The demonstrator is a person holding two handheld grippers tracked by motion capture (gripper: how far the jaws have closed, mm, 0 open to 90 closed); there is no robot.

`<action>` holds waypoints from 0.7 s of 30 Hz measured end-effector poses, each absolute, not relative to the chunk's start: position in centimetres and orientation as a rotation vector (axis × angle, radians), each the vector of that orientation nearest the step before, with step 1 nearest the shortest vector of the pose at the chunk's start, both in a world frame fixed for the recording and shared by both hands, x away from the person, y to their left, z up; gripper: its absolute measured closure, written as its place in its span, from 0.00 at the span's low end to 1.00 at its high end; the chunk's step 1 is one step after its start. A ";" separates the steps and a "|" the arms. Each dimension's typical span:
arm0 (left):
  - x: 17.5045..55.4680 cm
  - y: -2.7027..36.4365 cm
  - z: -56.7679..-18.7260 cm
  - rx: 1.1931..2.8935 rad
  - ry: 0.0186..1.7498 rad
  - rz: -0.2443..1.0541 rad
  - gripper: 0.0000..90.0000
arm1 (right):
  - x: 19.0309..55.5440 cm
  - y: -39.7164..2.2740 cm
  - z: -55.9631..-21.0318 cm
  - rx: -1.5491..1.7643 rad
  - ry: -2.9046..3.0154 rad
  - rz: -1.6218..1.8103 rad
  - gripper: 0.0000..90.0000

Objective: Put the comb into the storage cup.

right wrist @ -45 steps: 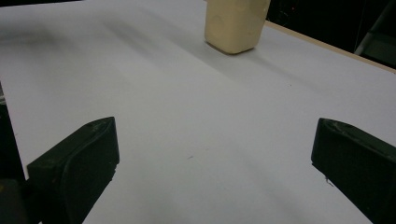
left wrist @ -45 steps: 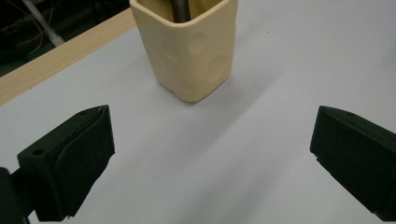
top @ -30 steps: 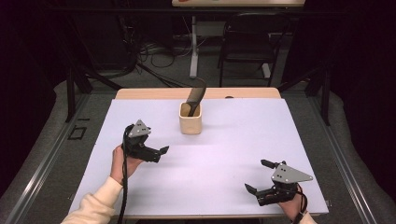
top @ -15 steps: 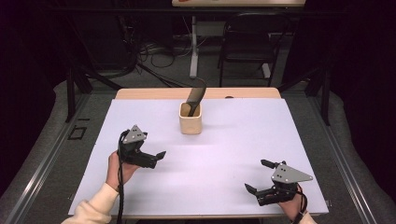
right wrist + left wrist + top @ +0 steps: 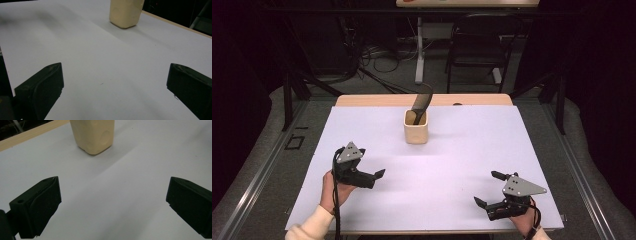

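Note:
A cream cup (image 5: 416, 131) stands at the middle back of the white sheet (image 5: 452, 160), with a black utensil (image 5: 422, 102) leaning out of its mouth. My left gripper (image 5: 373, 167) is held over the left front of the sheet, open and empty, its jaws turned rightward. In the left gripper view the cup (image 5: 93, 135) stands ahead of the wide-spread left gripper (image 5: 112, 202). Near the right front corner my right gripper (image 5: 487, 188) is also open with nothing in it. The cup (image 5: 126, 12) stands far ahead of the right gripper (image 5: 115, 85).
A strip of wooden table top (image 5: 377, 100) runs along the sheet's far edge. Behind the table are a dark chair (image 5: 477, 50), a white post (image 5: 419, 55) and cables on the floor (image 5: 372, 57).
My left gripper has drawn back toward the near edge and a little to the left, still open. The right gripper and the cup have not moved.

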State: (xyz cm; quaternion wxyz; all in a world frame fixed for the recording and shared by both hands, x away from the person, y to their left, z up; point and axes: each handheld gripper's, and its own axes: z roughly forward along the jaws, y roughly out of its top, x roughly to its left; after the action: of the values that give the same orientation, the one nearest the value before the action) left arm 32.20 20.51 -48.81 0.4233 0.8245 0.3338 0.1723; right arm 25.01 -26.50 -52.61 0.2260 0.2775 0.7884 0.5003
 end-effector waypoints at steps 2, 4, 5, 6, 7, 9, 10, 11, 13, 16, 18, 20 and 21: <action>31.9 20.7 -49.1 2.061 0.840 0.434 0.00 | 25.0 -26.5 -52.6 0.765 2.174 1.379 0.00; 31.6 20.9 -49.3 2.060 0.843 0.440 0.00 | 25.0 -26.5 -52.6 0.766 2.173 1.379 0.00; 31.5 21.0 -49.4 2.061 0.845 0.442 0.00 | 25.0 -26.5 -52.6 0.766 2.173 1.379 0.00; 31.4 21.0 -49.5 2.061 0.846 0.443 0.00 | 25.0 -26.5 -52.6 0.766 2.173 1.379 0.00; 31.2 21.2 -49.6 2.055 0.846 0.445 0.00 | 25.0 -26.5 -52.6 0.766 2.174 1.379 0.00; 31.0 21.3 -49.7 2.056 0.848 0.447 0.00 | 25.0 -26.5 -52.6 0.767 2.175 1.379 0.00; 30.8 21.3 -49.8 2.056 0.848 0.447 0.00 | 25.0 -26.5 -52.6 0.767 2.175 1.379 0.00; 30.7 21.4 -49.9 2.051 0.849 0.447 0.00 | 25.0 -26.5 -52.6 0.769 2.175 1.379 0.00; 30.5 21.6 -50.0 2.048 0.853 0.457 0.00 | 25.0 -26.5 -52.6 0.769 2.175 1.378 0.00; 30.2 21.7 -50.4 2.060 0.863 0.449 0.00 | 25.0 -26.5 -52.6 0.773 2.176 1.378 0.00; 29.9 21.8 -50.7 2.061 0.866 0.451 0.00 | 25.0 -26.5 -52.6 0.771 2.176 1.377 0.00; 29.7 21.8 -50.8 2.062 0.867 0.446 0.00 | 25.0 -26.5 -52.6 0.772 2.176 1.376 0.00; 29.6 21.9 -50.9 2.068 0.862 0.454 0.00 | 25.0 -26.5 -52.6 0.773 2.177 1.377 0.00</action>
State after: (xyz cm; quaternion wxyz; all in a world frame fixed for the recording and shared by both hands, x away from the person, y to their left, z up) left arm 29.59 21.90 -50.87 0.4148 0.8230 0.3433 0.1808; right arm 25.03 -26.49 -52.64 0.2244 0.2800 0.7889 0.4989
